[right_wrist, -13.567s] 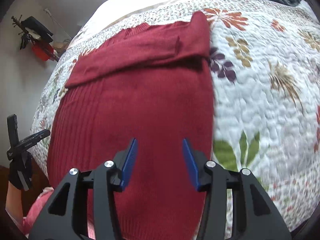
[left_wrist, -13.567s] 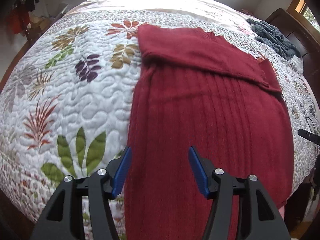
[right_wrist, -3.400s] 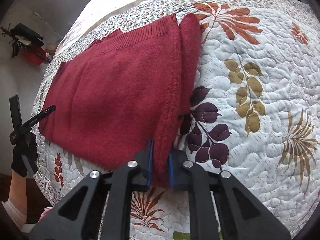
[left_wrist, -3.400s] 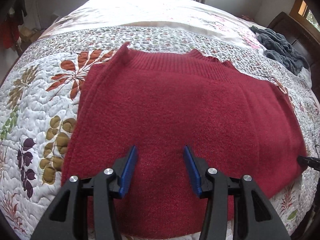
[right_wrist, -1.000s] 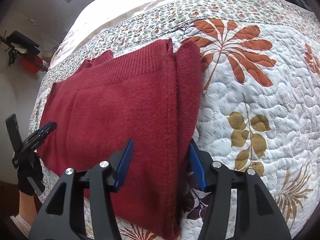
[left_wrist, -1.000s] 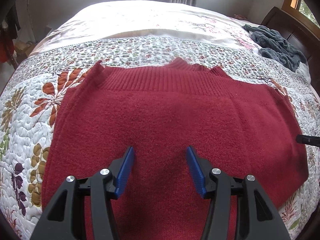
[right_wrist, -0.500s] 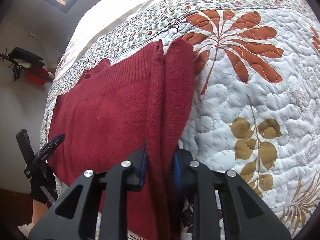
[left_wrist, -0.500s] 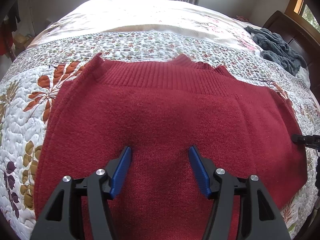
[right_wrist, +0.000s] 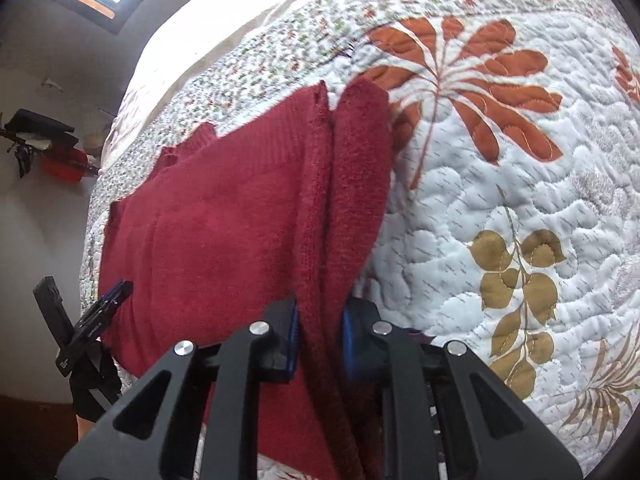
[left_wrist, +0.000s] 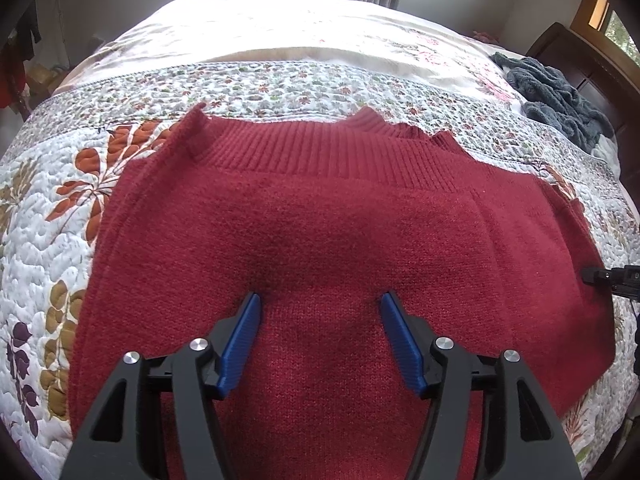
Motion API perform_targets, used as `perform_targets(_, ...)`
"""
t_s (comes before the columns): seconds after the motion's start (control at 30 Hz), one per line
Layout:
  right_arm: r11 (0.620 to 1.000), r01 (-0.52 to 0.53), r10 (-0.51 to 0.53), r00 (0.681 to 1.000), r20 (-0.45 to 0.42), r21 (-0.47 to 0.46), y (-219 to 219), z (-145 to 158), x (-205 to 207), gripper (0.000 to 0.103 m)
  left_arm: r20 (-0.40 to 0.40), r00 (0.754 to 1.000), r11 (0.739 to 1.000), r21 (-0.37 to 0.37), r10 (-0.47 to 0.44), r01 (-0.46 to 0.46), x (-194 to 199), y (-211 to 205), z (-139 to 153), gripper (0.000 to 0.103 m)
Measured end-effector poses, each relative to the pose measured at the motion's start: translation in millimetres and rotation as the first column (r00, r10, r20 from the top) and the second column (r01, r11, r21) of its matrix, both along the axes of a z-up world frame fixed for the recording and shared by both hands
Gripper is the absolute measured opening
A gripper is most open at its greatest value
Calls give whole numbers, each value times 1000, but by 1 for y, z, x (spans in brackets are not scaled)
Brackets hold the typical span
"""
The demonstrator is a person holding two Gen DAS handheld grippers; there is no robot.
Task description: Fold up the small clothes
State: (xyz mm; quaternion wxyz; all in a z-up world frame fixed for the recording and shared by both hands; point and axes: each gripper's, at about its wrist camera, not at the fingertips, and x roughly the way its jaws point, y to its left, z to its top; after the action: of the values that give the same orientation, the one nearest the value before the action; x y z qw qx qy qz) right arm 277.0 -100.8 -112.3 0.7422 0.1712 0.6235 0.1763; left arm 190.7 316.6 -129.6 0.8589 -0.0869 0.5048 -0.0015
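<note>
Your right gripper (right_wrist: pixel 319 322), spread a second ago, now pinches the red sweater (left_wrist: pixel 340 240) by its edge at 6 o'clock; the long garment now lies folded short.

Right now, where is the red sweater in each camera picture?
Left wrist view: the red sweater fills the middle, lying flat under the open left gripper.
Right wrist view: the sweater is left of centre, its edge pinched in the right gripper.
Shared landmark: the orange leaf on the quilt beside the sweater's far corner.
</note>
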Motion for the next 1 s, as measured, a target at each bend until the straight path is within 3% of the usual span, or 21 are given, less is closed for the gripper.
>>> perform_targets(0.2,998,-59,60,996,65,-17,45,56,1,15,9,1000,1000,-22,7,-7,-14,10,15,62)
perform_targets(0.43,984,-172,175,981,82,-44,132,76,6,14,25,999,999,-28,27,-26,-22,25,25,62)
perform_targets(0.63,971,-230,233,972,41,-70,197,61,12,14,32,998,998,-46,48,-46,-26,38,29,62)
perform_targets(0.83,967,-235,232,972,-39,-102,225,26,17,17,30,998,996,-64,64,-62,-29,48,30,62)
perform_targets(0.93,965,-245,240,969,-60,-89,229,21,18,24,30,998,996,-66,63,-61,-28,49,30,62)
perform_targets(1.0,969,-243,240,968,-77,-35,230,22,18,37,30,998,996,-71,62,-60,-28,48,30,62)
